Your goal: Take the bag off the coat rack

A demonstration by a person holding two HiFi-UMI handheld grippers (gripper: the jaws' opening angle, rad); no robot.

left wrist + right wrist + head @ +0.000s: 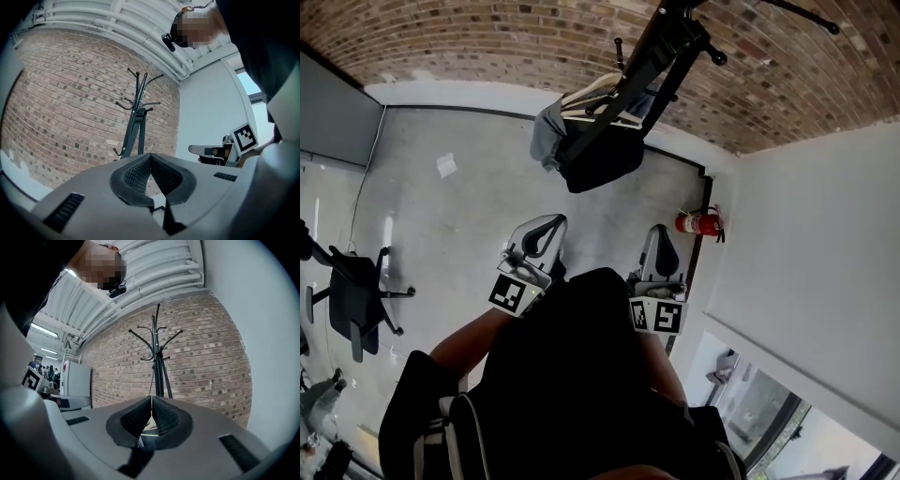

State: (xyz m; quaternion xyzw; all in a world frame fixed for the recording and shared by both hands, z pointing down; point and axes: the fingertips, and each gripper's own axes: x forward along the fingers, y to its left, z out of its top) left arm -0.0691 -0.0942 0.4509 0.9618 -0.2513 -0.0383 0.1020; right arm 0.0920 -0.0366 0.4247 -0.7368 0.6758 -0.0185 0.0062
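A black coat rack [652,56] stands against the brick wall, and a black and grey bag [591,141] hangs from it. Both grippers are held level some way short of it and point toward it. My left gripper [546,225] is shut with nothing between its pads, and its view shows the rack [137,117] straight beyond the closed tips [150,157]. My right gripper [657,232] is also shut and empty. Its tips [151,398] line up with the rack's pole [158,362]. Neither gripper touches the bag.
A red fire extinguisher [698,222] sits on the floor by the white wall at the right. A black office chair [352,292] stands at the far left. A scrap of paper [446,165] lies on the grey floor. A white cabinet [77,380] stands by the brick wall.
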